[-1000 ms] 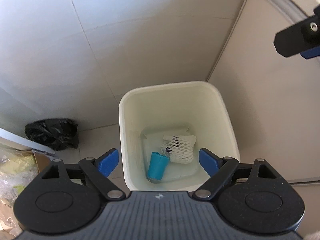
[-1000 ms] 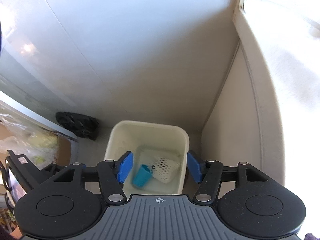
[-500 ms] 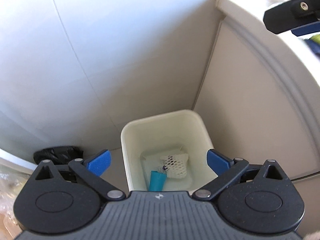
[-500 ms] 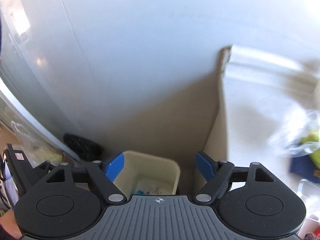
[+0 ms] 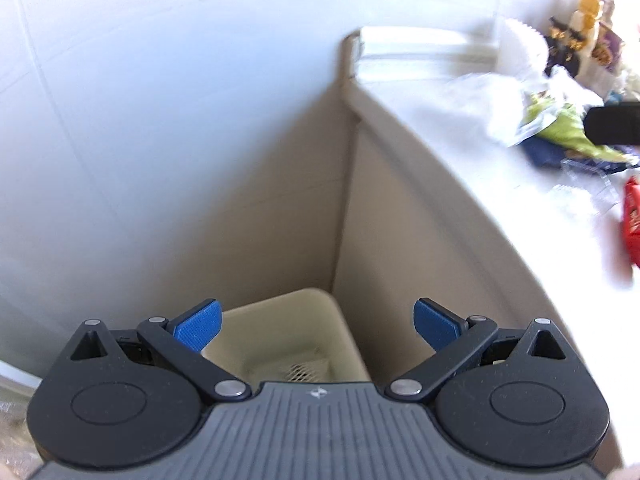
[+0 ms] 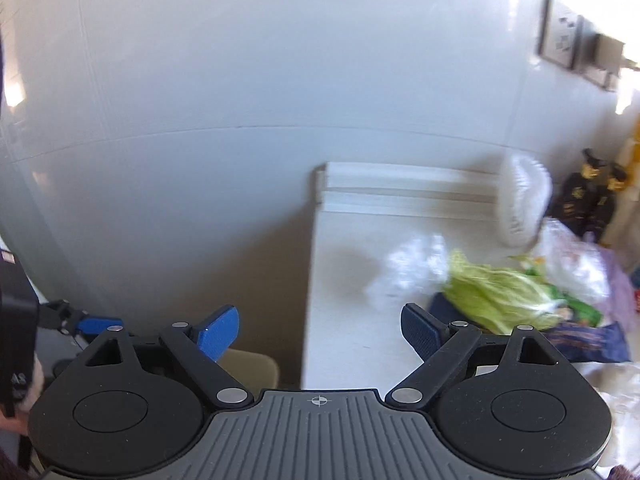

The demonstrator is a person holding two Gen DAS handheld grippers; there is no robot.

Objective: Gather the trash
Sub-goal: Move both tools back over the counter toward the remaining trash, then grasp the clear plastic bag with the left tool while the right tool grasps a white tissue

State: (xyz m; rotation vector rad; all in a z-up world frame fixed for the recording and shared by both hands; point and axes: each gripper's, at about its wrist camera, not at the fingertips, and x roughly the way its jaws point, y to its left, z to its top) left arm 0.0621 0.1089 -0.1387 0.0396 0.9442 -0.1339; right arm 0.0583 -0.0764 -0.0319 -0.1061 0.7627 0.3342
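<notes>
My left gripper (image 5: 316, 322) is open and empty, high above the white trash bin (image 5: 280, 312), which holds a white foam net (image 5: 306, 370). My right gripper (image 6: 320, 330) is open and empty, near the left edge of the white countertop (image 6: 344, 320); the bin's rim (image 6: 256, 364) shows below it. On the counter lie crumpled clear plastic (image 6: 412, 268), a green leafy vegetable (image 6: 500, 296), a dark blue wrapper (image 6: 588, 342) and a red packet (image 5: 632, 220). The right gripper also shows in the left wrist view (image 5: 612, 124).
A grey tiled wall (image 6: 200, 120) stands behind the bin and counter. The counter's beige side panel (image 5: 400, 260) drops beside the bin. A white fan (image 6: 520, 204), dark bottles (image 6: 592, 196) and wall sockets (image 6: 560, 36) are at the back right.
Both grippers have risen and tilted up from the bin toward the countertop. The bin has dropped to the bottom of both views and the counter's trash has come into view.
</notes>
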